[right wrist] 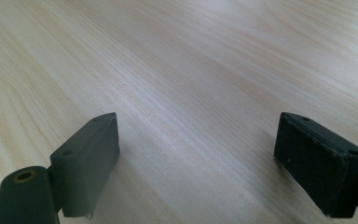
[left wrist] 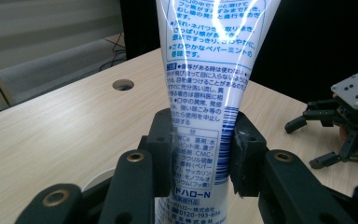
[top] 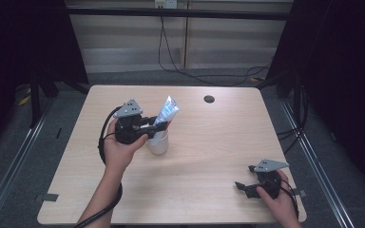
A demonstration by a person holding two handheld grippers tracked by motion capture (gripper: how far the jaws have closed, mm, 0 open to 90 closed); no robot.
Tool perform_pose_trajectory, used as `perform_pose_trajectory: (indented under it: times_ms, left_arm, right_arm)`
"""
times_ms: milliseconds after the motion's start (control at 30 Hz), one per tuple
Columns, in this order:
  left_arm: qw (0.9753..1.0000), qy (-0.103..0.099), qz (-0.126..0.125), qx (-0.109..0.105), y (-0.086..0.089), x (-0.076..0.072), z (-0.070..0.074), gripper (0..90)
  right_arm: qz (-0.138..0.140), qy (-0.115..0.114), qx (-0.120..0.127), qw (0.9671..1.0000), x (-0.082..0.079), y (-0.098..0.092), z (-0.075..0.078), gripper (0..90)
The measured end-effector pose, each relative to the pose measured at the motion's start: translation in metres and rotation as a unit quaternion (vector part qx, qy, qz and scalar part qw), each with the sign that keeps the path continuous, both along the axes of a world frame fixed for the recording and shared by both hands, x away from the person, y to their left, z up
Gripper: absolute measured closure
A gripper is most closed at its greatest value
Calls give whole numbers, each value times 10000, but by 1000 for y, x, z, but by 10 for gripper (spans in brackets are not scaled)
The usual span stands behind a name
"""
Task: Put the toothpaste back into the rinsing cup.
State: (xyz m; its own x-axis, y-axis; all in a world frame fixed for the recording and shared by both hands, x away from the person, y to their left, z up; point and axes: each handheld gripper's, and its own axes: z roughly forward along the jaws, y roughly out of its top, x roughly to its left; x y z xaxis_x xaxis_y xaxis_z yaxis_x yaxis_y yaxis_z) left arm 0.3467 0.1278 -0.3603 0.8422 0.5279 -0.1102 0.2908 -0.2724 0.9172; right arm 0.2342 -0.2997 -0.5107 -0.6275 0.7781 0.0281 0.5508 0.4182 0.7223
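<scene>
Glossy plastic tube (left wrist: 209,93), clamped by left gripper (left wrist: 200,154)

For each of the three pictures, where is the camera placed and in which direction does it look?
High view: above the person's side, looking forward and down on the table; both forearms, the left gripper at the toothpaste tube standing in a white cup, and the right gripper.
Left gripper view: on the left gripper, looking along its jaws, which clamp the tube.
Right gripper view: on the right gripper, looking down at bare tabletop between parted jaws.
Shared: the high and left gripper views both show the tube, the table's round hole and the right gripper.
</scene>
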Motion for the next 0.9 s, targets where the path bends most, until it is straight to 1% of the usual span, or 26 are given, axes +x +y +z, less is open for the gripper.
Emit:
perform_pose_trajectory:
  times_ms: [67, 133, 267, 300, 433, 600, 733, 900]
  left_arm:
    - [10000, -39, 37, -24, 0, 1, 1, 664]
    - [9999, -36, 73, -68, 0, 2, 2, 665]
    - [9999, -82, 81, -123, -2, 4, 5, 665]
    - [9999, -77, 85, -104, -3, 4, 6, 665]
    - [9998, -183, 98, -52, -7, 6, 7, 665]
    - [9996, -242, 110, 15, -11, 9, 6, 665]
    - [9996, -250, 116, 37, -12, 12, 7, 665]
    - [9994, -306, 167, 6, -12, 13, 8, 665]
  right_arm:
    - [-6, 1, 2, 10000, 0, 0, 0, 136]
    - [2, -8, 1, 10000, 0, 0, 0, 136]
    - [2, -4, 1, 10000, 0, 0, 0, 136]
    - [-3, 3, 1, 10000, 0, 0, 0, 136]
    - [-1, 0, 0, 10000, 0, 0, 0, 136]
    - [-1, 0, 1, 10000, 0, 0, 0, 136]
    - [-3, 3, 2, 10000, 0, 0, 0, 136]
    - [-3, 3, 0, 10000, 0, 0, 0, 136]
